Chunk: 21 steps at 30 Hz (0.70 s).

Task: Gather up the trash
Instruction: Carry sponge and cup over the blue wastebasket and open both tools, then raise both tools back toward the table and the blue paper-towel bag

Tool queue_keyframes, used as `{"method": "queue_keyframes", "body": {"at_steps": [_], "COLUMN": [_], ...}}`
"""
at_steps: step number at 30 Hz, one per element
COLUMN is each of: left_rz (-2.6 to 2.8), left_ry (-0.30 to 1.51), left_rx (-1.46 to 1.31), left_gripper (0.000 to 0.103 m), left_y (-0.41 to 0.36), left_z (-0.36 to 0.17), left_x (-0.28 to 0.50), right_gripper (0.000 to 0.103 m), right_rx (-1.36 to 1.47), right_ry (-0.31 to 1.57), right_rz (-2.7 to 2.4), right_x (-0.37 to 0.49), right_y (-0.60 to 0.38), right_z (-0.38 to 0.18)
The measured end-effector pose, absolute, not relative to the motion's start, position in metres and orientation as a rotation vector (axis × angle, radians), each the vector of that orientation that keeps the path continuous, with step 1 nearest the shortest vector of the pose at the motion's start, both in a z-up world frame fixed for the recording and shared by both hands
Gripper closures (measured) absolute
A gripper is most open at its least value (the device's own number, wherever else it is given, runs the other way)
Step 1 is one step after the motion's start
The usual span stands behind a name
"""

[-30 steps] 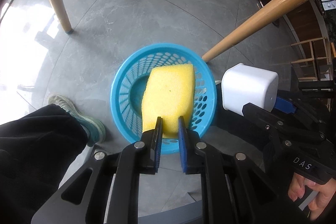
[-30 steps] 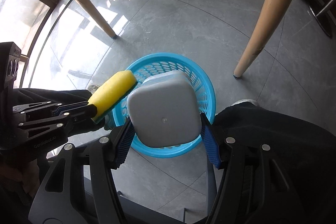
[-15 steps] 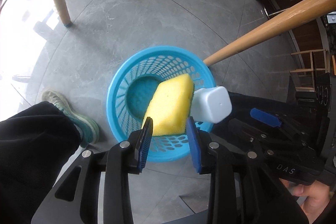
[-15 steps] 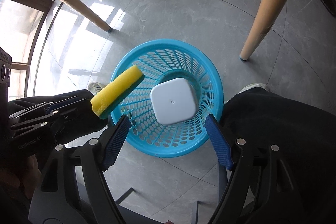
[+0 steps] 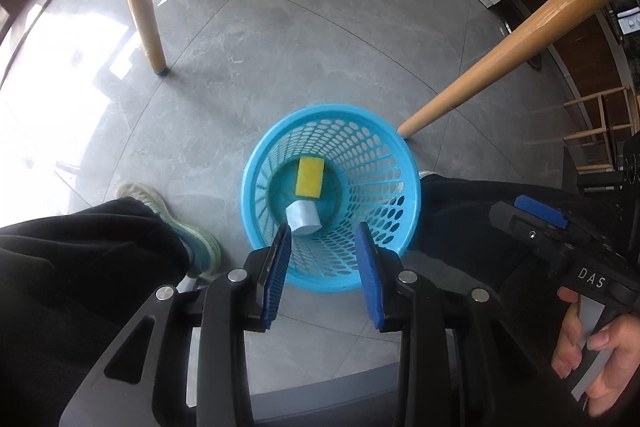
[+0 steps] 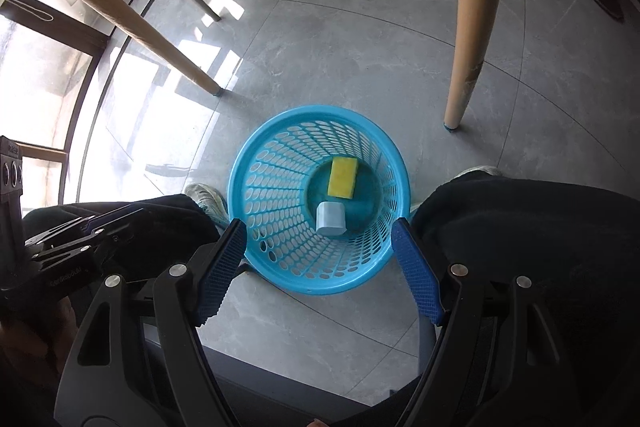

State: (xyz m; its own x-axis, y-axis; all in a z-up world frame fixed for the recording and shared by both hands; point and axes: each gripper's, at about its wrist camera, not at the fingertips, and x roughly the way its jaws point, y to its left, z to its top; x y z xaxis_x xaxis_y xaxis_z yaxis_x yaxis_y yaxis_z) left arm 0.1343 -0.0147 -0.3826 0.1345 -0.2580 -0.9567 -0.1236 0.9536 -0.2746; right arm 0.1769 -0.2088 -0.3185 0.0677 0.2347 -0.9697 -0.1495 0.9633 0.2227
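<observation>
The left gripper (image 5: 324, 263) is seen with its blue-padded jaws apart and nothing between them, and the right gripper (image 6: 320, 263) likewise gapes wide and empty; a second ago each was clamped on a piece of trash, and both sets of jaws have just been opening. Beyond the fingertips, at twelve o'clock, the round blue perforated plastic basket (image 5: 404, 163) stands on the grey tiled floor (image 5: 280, 39). On its bottom the yellow rectangular sponge (image 5: 309, 178) now lies, with the small white plastic tub (image 5: 303, 218) just beside it at six o'clock. Both pieces are judged collected
</observation>
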Motion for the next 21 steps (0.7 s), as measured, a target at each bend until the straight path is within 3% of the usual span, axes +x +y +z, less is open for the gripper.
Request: {"method": "queue_keyframes", "body": {"at_steps": [10, 21], "left_rz": [-0.161, -0.069], "left_ry": [1.294, 1.028], "left_rx": [-0.381, -0.194], "left_gripper": [0.066, 0.054], "left_y": [0.000, 0.016], "left_z": [-0.299, -0.190], "left_x": [0.083, 0.048], "right_gripper": [0.022, 0.018], "right_rx": [-0.006, -0.044], "right_ry": [1.247, 1.001], "right_rz": [0.356, 0.393], "right_x": [0.134, 0.104], "right_y": [-0.214, -0.224], "right_z": [-0.227, -0.124]}}
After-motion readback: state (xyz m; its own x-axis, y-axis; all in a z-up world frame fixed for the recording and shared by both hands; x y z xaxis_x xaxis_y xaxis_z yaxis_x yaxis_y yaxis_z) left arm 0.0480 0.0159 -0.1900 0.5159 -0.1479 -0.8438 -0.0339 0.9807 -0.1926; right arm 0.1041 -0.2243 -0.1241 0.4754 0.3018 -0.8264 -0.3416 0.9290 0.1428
